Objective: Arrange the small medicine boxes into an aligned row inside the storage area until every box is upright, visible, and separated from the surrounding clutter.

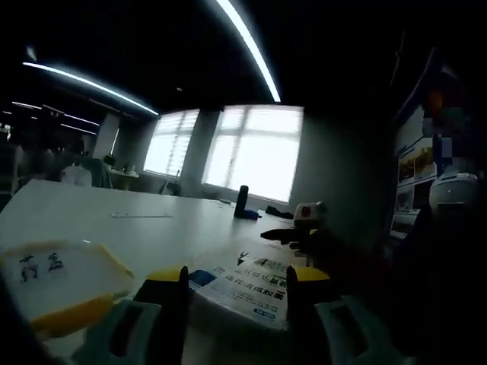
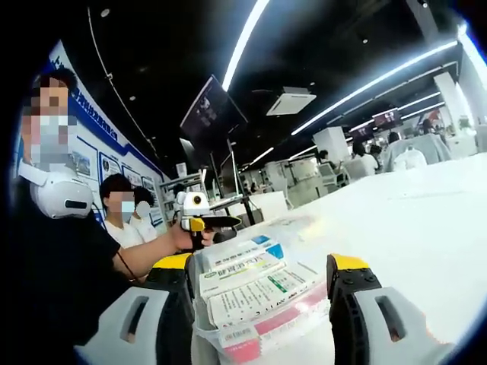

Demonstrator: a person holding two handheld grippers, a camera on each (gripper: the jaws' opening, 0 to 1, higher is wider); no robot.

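A white and blue medicine box [image 1: 251, 289] lies flat on the white table [image 1: 114, 217], just beyond my left gripper [image 1: 237, 280]. That gripper is open, its yellow-tipped jaws on either side of the box's near end. In the right gripper view, several medicine boxes [image 2: 255, 285] lie stacked in a clear container [image 2: 251, 338]. My right gripper [image 2: 260, 268] is open, and its jaws flank the stack. I cannot tell whether they touch it. Each gripper shows in the other's view, the right gripper [image 1: 304, 220] and the left gripper [image 2: 194, 213] both held up in a hand.
A clear lid with yellow edges and handwritten characters [image 1: 57, 281] lies at the left by my left jaw. A dark upright object [image 1: 242, 201] stands farther back on the table. People [image 2: 125, 217] stand beside a poster wall at the left. The table [image 2: 426, 228] stretches away to the right.
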